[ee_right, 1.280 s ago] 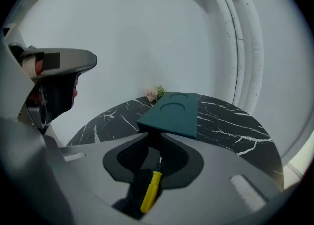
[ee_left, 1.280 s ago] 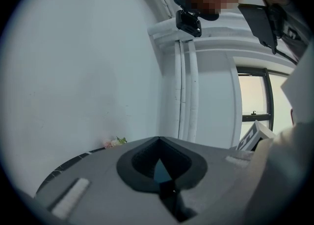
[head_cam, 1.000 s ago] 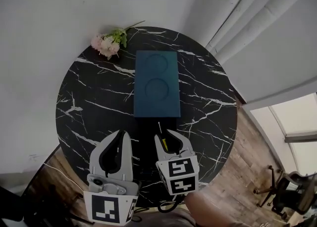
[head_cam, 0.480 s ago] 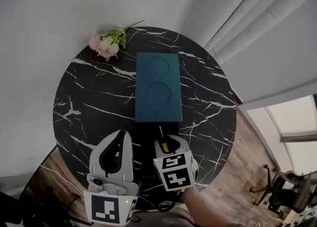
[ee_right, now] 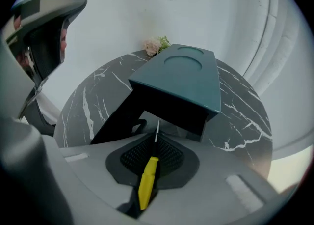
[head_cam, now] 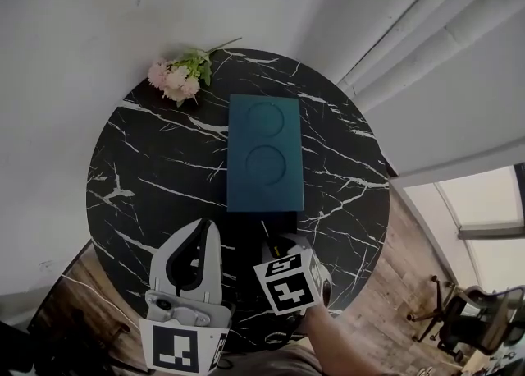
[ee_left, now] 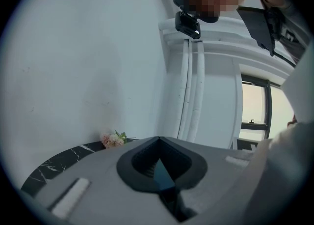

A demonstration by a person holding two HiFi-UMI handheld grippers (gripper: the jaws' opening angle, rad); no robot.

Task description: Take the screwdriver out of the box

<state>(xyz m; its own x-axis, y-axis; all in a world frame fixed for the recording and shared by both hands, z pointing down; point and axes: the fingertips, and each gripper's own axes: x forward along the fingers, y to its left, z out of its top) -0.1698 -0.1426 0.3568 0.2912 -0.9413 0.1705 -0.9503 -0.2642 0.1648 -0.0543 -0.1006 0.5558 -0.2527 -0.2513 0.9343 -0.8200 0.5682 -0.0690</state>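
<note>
Black marble table [head_cam: 148,177]; teal box [head_cam: 264,165] lies mid-table; pink flowers [head_cam: 176,75] at far edge.

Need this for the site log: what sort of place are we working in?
Probably an office or studio corner: a round black marble-look table stands on wood-plank floor by white walls, with an office chair nearby.

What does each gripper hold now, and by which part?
The right gripper, its jaws just closed, holds the yellow-handled screwdriver by its handle; the left gripper holds nothing.

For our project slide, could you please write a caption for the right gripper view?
Right gripper, jaws just closed on a yellow screwdriver, before the teal box on a marble table.
</note>
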